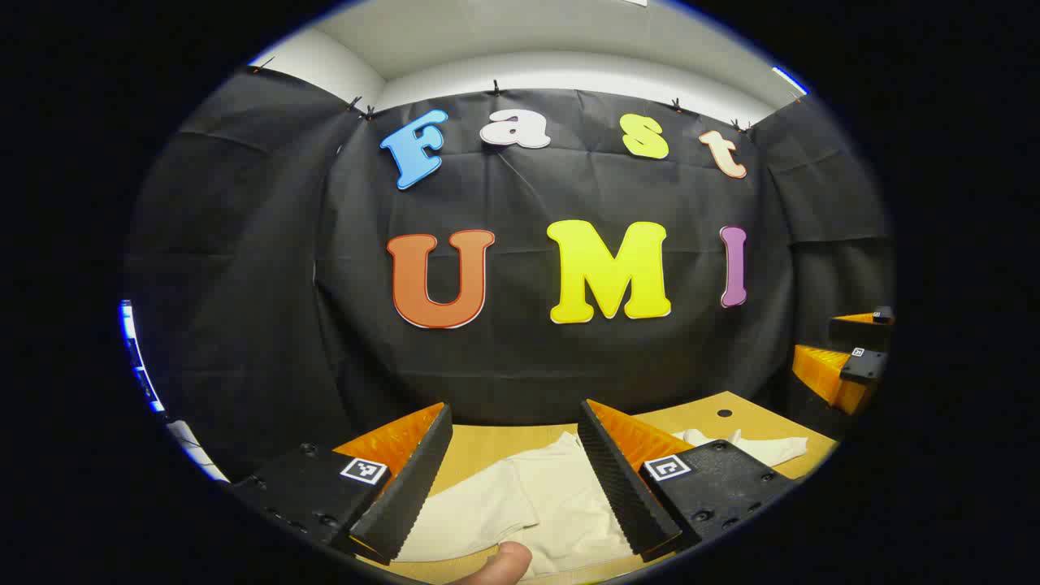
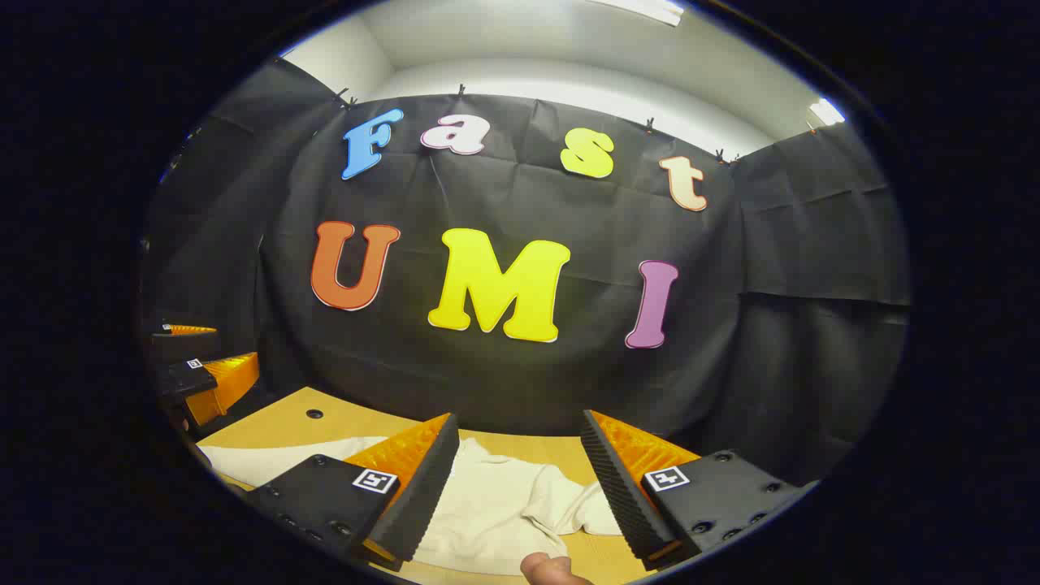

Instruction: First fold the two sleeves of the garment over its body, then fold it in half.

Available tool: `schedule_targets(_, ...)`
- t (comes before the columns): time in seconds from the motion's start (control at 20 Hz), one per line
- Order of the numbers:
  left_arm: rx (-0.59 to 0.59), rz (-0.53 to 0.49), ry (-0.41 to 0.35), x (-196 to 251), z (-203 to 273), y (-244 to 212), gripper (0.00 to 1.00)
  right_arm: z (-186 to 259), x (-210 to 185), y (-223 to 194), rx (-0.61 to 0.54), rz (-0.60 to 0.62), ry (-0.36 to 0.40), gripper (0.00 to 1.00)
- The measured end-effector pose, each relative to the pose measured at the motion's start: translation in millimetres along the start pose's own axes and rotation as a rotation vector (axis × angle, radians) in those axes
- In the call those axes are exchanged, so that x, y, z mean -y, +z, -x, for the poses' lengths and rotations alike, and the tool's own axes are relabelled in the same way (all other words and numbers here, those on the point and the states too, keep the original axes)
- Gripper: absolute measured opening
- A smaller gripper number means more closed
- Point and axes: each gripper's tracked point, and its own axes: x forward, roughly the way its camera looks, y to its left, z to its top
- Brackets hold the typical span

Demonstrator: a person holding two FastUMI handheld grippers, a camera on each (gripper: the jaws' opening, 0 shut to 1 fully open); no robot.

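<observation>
Booth with black cloth walls, and a tan wooden counter (image 1: 756,422) carrying a cream-white soft cotton garment (image 1: 520,504), which lies rumpled rather than flat.

Working left to right with the garment as the landmark: the left gripper (image 1: 516,479) hangs above its left part, jaws wide apart, nothing between them. One sleeve (image 1: 772,447) trails off the garment's far right side in the left gripper view. The right gripper (image 2: 520,483) floats above the garment's right part, jaws also spread and empty, with a bunched sleeve-like fold (image 2: 585,508) just right of the body.

Can't tell how far the folding has got from this heap. My take: whichever fold comes next, pinch only the top layer near an edge, lift low, and lay it over smoothly so wrinkles don't get trapped.
</observation>
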Motion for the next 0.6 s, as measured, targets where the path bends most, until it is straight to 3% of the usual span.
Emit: schedule_targets(0.6, -0.039, -0.02, 0.002, 34.2, -6.0, -13.7, 0.99, -19.0, 32.8, -21.5, -0.004, -0.014, 0.015, 0.94)
